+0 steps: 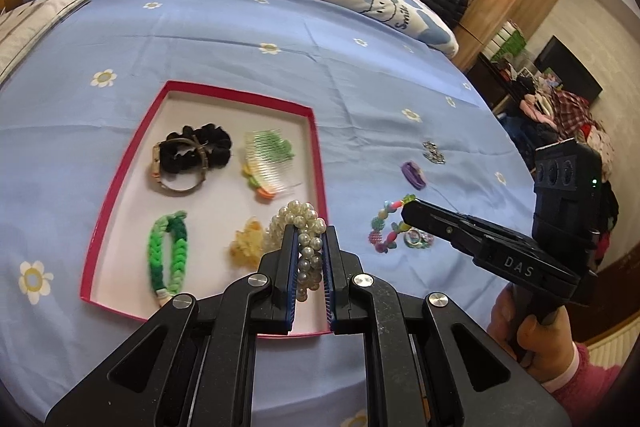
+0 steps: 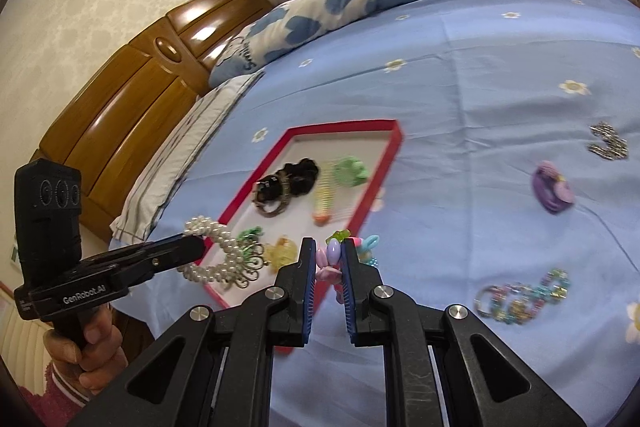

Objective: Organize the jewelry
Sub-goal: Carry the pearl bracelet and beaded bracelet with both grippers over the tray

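Blue cotton with small white daisies covers the bed (image 1: 248,39), and it is soft and creased, so anything set on it can sink or roll. On it lies the red-rimmed tray (image 1: 120,167), its white floor already carrying a black scrunchie (image 1: 208,143) with a watch, a clear hair comb (image 1: 272,163), a green braided band (image 1: 170,251) and a yellow clip (image 1: 248,245).

Both hands carry a piece toward that tray. The left gripper (image 1: 311,239) is clamped on a pearl bracelet (image 1: 304,227), which hangs over the tray's near right corner. The right gripper (image 2: 327,255) is pinched on a bright bead bracelet (image 2: 332,259), which dangles just outside the tray's right rim.

To do this well, I judge each piece should come down over bare white floor, clear of what is already there. The pearls look best placed in the near right corner, beside the yellow clip and not on top of it. Lower until the loop rests, then let the fingers part slowly so no strand snags. The bead bracelet needs carrying over the rim first.

Loose on the sheet are a string of small rings (image 2: 520,297), a purple band (image 2: 554,189) and a sparkly brooch (image 2: 608,143).
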The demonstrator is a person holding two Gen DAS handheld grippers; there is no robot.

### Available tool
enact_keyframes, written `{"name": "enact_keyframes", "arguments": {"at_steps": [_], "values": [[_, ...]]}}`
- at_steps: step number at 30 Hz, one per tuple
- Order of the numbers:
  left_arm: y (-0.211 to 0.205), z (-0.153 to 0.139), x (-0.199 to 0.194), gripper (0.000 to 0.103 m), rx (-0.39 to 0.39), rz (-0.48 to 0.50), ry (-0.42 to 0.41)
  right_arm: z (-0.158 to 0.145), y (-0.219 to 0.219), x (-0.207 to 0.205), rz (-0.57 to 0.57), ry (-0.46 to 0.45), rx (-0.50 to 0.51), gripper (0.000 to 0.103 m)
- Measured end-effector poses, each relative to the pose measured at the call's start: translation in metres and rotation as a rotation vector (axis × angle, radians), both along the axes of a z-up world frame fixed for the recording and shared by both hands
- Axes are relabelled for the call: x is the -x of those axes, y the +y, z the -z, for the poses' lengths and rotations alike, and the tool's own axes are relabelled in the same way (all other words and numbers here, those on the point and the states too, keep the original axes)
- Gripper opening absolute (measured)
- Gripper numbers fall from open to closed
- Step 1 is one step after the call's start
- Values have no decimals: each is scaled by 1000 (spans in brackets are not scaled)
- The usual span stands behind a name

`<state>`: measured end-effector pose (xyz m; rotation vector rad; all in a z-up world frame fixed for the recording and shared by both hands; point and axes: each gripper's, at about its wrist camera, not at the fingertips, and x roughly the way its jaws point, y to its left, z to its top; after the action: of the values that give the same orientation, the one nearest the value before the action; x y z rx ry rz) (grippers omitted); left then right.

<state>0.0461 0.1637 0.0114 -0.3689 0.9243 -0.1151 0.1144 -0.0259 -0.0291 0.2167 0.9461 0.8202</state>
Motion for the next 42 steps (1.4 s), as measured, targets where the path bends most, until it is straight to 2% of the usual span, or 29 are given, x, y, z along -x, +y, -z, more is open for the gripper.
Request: {"name": "enact_keyframes", "arguments": {"at_steps": [8, 15, 30, 42], "values": [[24, 13, -6, 9, 30, -33, 26, -3, 47, -3, -79, -4, -12, 12], [49, 31, -18, 9, 40, -79, 59, 17, 81, -15, -118, 36, 8, 12], [78, 68, -33, 10, -33, -155, 144, 56, 95, -39, -106, 96, 82, 12], [81, 78, -39, 10, -78, -166, 177, 69, 104, -45, -113, 115, 114, 16]]}}
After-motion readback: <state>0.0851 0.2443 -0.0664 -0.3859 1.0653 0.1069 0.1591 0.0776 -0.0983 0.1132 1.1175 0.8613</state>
